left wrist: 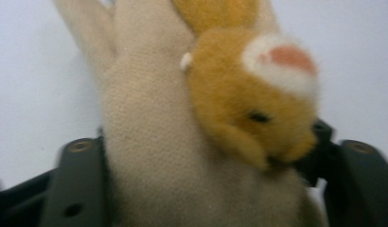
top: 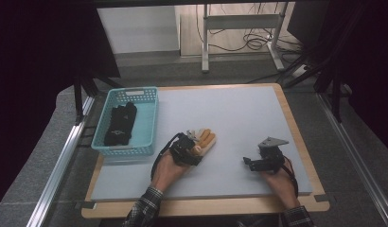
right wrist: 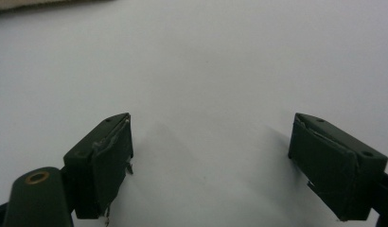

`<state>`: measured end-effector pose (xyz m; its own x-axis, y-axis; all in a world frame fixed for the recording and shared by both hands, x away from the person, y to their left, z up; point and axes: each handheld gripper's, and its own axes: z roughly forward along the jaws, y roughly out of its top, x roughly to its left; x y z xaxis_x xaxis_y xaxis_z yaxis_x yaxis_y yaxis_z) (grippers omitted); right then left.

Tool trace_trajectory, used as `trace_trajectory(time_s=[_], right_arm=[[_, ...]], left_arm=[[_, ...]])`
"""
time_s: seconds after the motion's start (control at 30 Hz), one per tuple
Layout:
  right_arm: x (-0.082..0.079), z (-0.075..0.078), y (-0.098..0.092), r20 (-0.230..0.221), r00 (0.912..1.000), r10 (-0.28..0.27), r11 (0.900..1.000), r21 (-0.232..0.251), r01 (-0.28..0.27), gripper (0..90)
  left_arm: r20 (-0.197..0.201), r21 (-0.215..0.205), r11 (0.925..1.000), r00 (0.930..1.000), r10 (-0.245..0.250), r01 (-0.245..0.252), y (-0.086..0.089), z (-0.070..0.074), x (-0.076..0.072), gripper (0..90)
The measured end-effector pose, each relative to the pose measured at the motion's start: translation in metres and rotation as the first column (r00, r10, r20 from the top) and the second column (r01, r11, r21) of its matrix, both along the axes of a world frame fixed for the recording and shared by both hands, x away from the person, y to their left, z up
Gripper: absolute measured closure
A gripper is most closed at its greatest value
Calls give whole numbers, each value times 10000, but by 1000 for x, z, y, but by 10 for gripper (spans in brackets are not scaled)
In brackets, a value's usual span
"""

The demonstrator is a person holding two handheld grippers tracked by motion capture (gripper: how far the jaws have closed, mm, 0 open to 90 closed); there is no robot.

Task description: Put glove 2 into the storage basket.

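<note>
teal basket [top: 149, 118] with black gloves [top: 120, 124] at the grey mat's [top: 239, 113] left

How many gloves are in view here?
2. A beige glove with an orange plush animal lies on the mat in the left gripper; a black glove lies in the blue basket, possibly covering another.

My left hand [top: 169, 166] reaches forward over the table's middle, plaid sleeve at the near edge, and holds my left gripper [top: 194, 150] low and pointing ahead and a little right; its jaws press in on something soft between them. My right hand [top: 276, 179] rests near the table's right edge, its right gripper [right wrist: 211, 161] aimed leftward, jaws spread wide with nothing between
</note>
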<state>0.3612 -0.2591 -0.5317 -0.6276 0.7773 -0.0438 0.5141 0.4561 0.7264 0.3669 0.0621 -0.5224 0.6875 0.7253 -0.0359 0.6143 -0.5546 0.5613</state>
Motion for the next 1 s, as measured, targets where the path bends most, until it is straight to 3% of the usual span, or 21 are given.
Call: trace_trajectory(time_s=[0.13,0.33,0.43,0.6,1.0], right_arm=[[0,0,0,12,10000,4,10000,-9,-4,143],[0,0,0,-1,10000,-2,10000,-4,2,143],[0,0,0,4,10000,2,10000,-6,-2,143],[0,0,0,7,10000,6,10000,-2,-6,143],[0,0,0,0,10000,5,10000,-2,-5,143]], left_arm=[[-39,100,9999,10000,-15,15,-2,3,-3,502],[-241,-75,10000,9997,-34,32,0,5,-2,585],[-331,-343,9994,9995,4,-16,4,7,0,603],[-267,-446,9988,9995,172,-184,10,13,3,608],[304,-621,9927,9940,1050,-1030,34,56,18,604]])
